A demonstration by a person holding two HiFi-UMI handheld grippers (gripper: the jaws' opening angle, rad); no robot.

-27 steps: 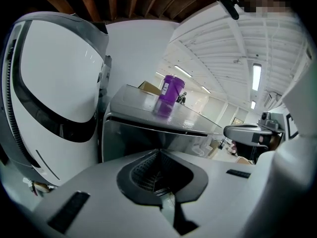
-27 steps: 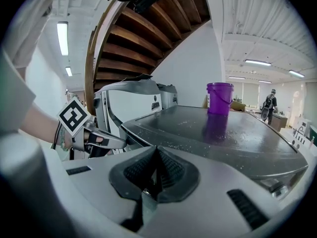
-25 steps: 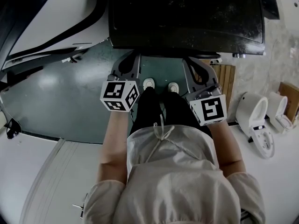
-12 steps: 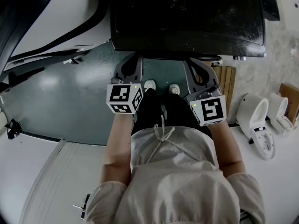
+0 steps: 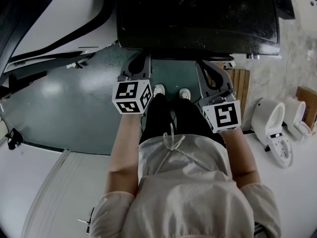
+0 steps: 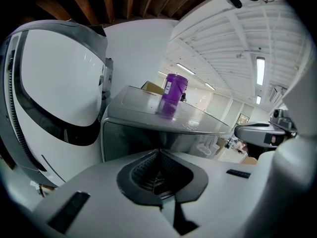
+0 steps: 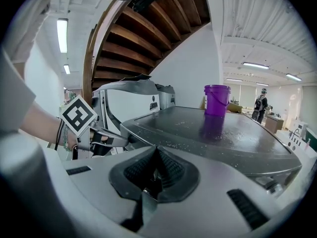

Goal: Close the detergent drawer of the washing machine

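The washing machine stands directly in front of the person, its dark, speckled top filling the upper part of the head view. The detergent drawer cannot be picked out in any view. A purple bucket stands upright on the machine's top, towards the far side.

The left tool and the right tool are held side by side at the machine's near edge, both pointing towards its front and apart from each other. In the left gripper view the jaws are pressed together with nothing between them, and they face the machine's grey front panel. In the right gripper view the jaws are likewise pressed together and empty, level with the machine's top edge.

Below the tools the person's shoes stand on a green floor. A large white curved shell with a black stripe rises at the left. A slatted wooden board lies at the right.
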